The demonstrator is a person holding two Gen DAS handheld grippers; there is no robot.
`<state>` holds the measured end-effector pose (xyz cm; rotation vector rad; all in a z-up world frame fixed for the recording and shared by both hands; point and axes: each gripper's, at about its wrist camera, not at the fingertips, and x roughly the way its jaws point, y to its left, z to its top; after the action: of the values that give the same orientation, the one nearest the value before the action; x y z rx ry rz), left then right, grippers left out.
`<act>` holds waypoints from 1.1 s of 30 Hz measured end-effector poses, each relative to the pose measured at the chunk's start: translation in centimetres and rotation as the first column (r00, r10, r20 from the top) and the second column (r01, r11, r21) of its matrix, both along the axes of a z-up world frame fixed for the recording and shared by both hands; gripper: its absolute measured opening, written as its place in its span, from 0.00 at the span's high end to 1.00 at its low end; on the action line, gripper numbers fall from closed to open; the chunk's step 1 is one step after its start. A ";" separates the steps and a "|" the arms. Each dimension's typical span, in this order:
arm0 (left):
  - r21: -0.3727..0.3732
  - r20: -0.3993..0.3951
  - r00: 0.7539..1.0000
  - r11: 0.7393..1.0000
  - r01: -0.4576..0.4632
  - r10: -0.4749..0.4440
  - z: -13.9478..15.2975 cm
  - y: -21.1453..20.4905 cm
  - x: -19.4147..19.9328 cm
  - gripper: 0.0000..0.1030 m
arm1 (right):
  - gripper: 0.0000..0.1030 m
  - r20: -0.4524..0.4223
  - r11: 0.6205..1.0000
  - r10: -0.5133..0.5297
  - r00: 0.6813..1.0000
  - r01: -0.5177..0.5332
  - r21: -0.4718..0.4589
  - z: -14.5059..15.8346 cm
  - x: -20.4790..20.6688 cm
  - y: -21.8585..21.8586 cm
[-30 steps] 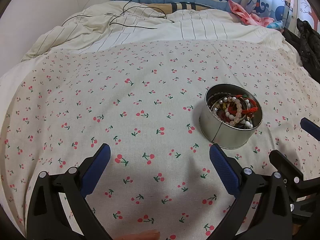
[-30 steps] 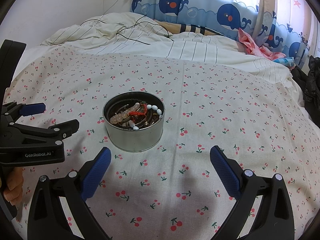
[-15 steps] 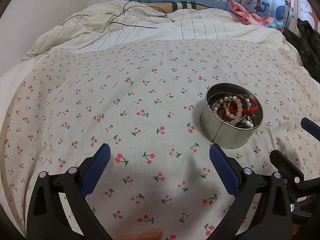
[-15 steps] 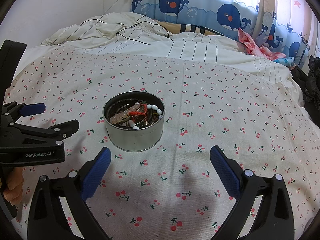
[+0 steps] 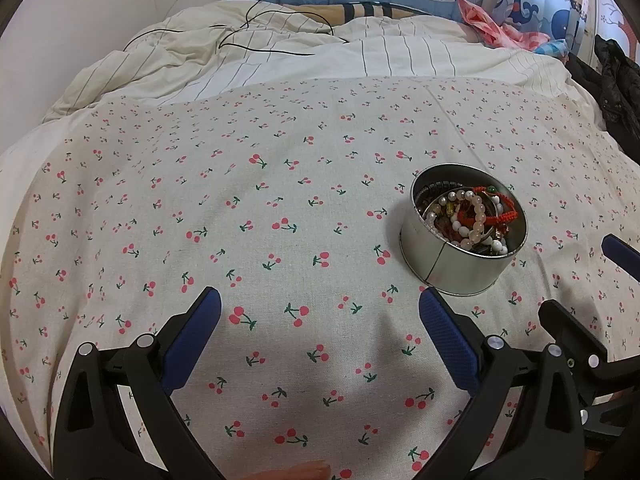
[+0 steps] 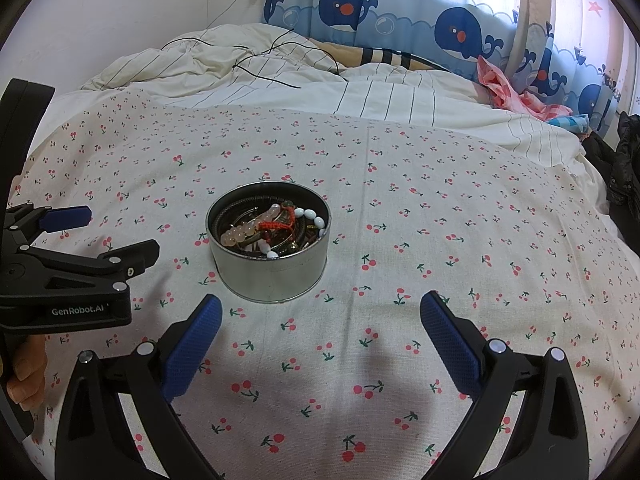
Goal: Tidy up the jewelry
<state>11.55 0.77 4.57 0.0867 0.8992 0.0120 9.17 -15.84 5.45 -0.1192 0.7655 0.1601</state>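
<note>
A home bedroom: a bed with a cherry-print sheet [image 6: 440, 240], rumpled duvet [image 6: 280, 80] and whale-print curtains [image 6: 400, 4].

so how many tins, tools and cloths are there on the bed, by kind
round metal tin holding tangled bracelets: 1
two-finger tools: 2, left tool and right tool, both open and empty
cherry-print cloth: 1
total: 4
The bracelets in the tin are too tangled to count.
</note>
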 end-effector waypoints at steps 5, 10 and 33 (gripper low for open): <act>0.000 -0.001 1.000 1.000 0.001 -0.001 -0.1 0.1 -0.1 0.07 | 0.08 -0.002 1.000 0.002 1.000 -0.002 -0.001 -0.2 0.1 0.1; 0.000 -0.002 1.000 1.000 0.001 -0.001 -0.1 0.0 -0.1 0.07 | 0.08 -0.002 1.000 0.003 1.000 -0.003 -0.002 -0.2 0.1 0.1; -0.020 0.015 1.000 0.999 0.026 -0.026 -0.3 -0.3 -0.7 0.08 | 0.08 -0.003 1.000 0.004 1.000 -0.004 -0.004 -0.4 0.1 0.2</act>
<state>10.84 0.44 4.29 0.0790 0.8836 -0.0206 9.24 -15.67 5.06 -0.1243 0.7687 0.1623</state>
